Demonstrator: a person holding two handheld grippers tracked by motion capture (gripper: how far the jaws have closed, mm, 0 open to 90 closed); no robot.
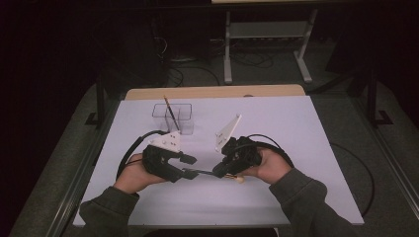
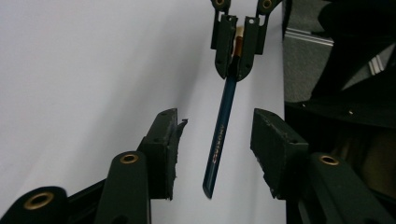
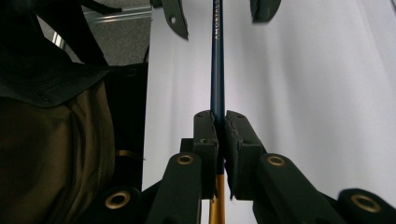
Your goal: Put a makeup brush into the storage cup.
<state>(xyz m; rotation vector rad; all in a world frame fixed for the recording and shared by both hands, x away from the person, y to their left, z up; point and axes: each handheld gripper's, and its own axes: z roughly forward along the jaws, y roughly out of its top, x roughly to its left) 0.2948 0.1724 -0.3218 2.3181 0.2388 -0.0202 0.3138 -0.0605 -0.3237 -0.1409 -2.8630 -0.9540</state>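
A: High view, left to right. Left gripper [image 1: 190,167] sits near the middle of the white table [image 1: 296,128], toward its near edge, jaws apart. Between them lies the free end of a slim dark-blue pen-like stick with a gold-orange far end [image 1: 202,172]. Right gripper [image 1: 223,170] faces it, clamped tight on that stick.

B: Contact on the left side?

A: None. Left gripper view: the blue shaft [image 2: 219,140] hangs in the gap with daylight on both sides, both pads clear of it. Gap roughly half width.

B: And the right?

A: Right gripper view: jaws pinched on the shaft [image 3: 217,70], orange section below the pads.

B: Step?

A: My reading: a hand-over, right to left, mid-air just above the table. Next move calls for the left jaws to close squarely on the shaft before the right lets go. The clear plastic two-compartment holder [image 1: 174,117] near the far edge, already carrying one thin brush-like stick [image 1: 171,112], looks the likely destination.

B: Unclear items?

A: Lettering on the shaft is unreadable. Whether it is a pen or a brush I cannot tell; the tip is cut off. A small pale round thing [image 1: 240,179] under the right hand is unidentified.
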